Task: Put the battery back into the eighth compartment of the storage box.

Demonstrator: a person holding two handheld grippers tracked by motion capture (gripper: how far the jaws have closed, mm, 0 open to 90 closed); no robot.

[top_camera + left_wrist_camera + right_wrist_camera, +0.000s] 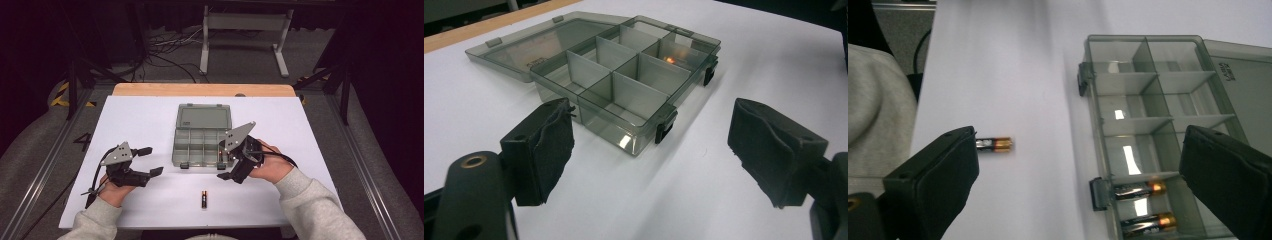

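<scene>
On the white surface (140,120), a grey compartment box (202,135) lies with its lid folded open to the far side. Two batteries (1143,205) already rest in one corner compartment, seen in the right gripper view. One loose battery (203,198) remains on the surface, near the person's edge and well apart from the box.

Right claw (231,165): jaws stand wide with nothing between them, hovering at the near right corner of the box. Left claw (150,161): jaws apart, empty, resting to the left of the box and pointing toward it.

Judgement: the step in hand is fetching the loose battery. Recommendations:
- Bring the right claw down over the battery with the jaws set across its narrow width, not along its length, so the pads close on the round body.
- Descend until the pads nearly touch the surface before closing; a high grip may let the battery roll out.
- Close gently, lift clear of the box wall, then lower into the occupied compartment beside the other two.
- Keep the left claw ready to steady the box if it slides.
</scene>
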